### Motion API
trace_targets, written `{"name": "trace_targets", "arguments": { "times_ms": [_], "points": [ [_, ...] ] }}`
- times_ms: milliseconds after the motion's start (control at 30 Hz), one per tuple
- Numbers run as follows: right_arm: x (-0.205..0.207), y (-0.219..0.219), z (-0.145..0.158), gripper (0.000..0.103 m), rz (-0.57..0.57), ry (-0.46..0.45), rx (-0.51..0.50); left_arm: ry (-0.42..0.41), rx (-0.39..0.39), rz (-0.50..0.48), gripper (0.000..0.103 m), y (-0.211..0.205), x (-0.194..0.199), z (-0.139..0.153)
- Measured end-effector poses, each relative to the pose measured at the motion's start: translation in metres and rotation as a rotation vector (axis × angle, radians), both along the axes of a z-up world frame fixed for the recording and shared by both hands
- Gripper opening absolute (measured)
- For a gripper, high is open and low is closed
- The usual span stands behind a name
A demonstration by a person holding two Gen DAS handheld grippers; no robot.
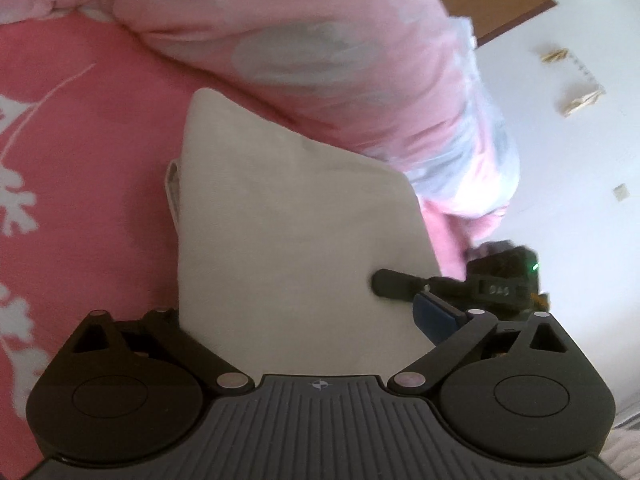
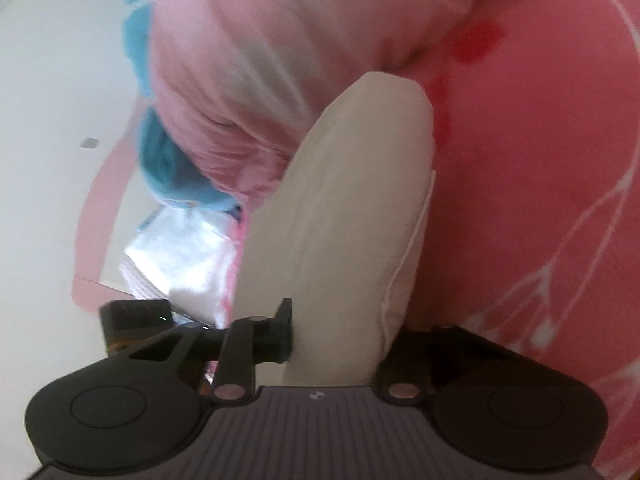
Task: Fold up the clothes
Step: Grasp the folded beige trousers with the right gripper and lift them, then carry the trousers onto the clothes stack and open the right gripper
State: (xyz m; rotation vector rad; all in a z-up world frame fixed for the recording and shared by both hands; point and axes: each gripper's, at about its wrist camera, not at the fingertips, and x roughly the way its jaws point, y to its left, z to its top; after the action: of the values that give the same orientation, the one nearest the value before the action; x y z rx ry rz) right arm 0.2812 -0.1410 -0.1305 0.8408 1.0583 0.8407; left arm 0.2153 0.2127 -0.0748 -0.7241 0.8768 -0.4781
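Observation:
A folded beige garment (image 1: 288, 232) fills the space between the fingers of my left gripper (image 1: 304, 320), which stand wide apart and clamp its near end. From the right, a black finger (image 1: 394, 283) of the right gripper presses on the garment's edge. In the right wrist view the same beige garment (image 2: 348, 216) rises as a thick roll from between the fingers of my right gripper (image 2: 344, 344), which is shut on it. A finger (image 2: 280, 336) of the left gripper touches the roll's left side. The fingertips are mostly hidden by cloth.
Under the garment lies a pink bedsheet (image 1: 80, 160) with a white floral print. A bunched pink quilt (image 1: 320, 40) sits just beyond it. Blue fabric (image 2: 168, 168) lies at the quilt's edge. A white wall (image 1: 580, 160) and a brown panel (image 1: 496, 4) are to the right.

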Motion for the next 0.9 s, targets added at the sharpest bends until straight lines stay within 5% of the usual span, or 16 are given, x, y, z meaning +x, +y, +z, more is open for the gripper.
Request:
{"name": "trace_targets", "arguments": {
  "times_ms": [200,433,700,900],
  "points": [
    [-0.020,-0.024,0.038,0.023,-0.036,-0.058,0.004,-0.031,-0.093,-0.018,0.096,-0.026,-0.013,0.025],
    [-0.062,-0.084,0.081,0.022,-0.124,-0.155,-0.013,-0.110,-0.112,-0.133,0.096,-0.097,-0.008,0.068],
    [-0.137,-0.205,0.148,0.022,-0.315,-0.334,-0.089,-0.195,-0.134,-0.365,0.096,-0.243,0.033,0.138],
    [-0.185,-0.318,0.232,0.022,-0.480,-0.494,-0.317,-0.243,-0.190,-0.513,0.096,-0.388,0.081,0.180]
  ]
}}
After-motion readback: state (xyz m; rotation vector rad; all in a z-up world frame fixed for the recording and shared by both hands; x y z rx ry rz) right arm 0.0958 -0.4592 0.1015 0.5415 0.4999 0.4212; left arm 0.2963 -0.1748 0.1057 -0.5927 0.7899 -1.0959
